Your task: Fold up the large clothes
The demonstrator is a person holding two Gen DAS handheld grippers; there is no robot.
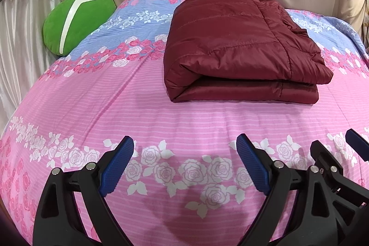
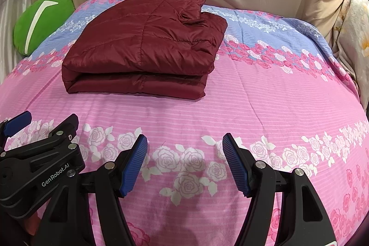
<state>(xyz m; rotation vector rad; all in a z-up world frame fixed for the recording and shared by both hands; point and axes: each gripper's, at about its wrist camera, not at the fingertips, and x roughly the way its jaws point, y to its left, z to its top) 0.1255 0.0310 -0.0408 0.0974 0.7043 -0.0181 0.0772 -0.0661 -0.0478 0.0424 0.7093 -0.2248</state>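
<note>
Blue-padded fingers [image 1: 117, 167] of the left tool [image 1: 184, 167] are standing wide apart and holding nothing, hovering over the white-rose band of the bedspread [image 1: 115, 96]. Beside it, the right tool [image 2: 184, 164] is doing the same, its pads spread and empty above the same band. Each tool is showing at the edge of the other's view, so the two are hanging close together, side by side.

Beyond both tools, well apart from them, the maroon puffer jacket [image 1: 242, 47] is lying on the bedspread as a thick folded bundle, its rolled fold edge facing the tools and its long axis running across their line of sight. Its looser collar end is sitting at the far right of the bundle. From the left tool the jacket is lying ahead and to the right; from the right tool [image 1: 334, 167] it is lying ahead and to the left [image 2: 143, 45], so it is sitting about between them, with neither clearly nearer.

Left of the jacket, a green cushion [image 1: 76, 22] is resting at the bedspread's far edge. Judging by the tidy bundle, the folding is looking close to finished.
</note>
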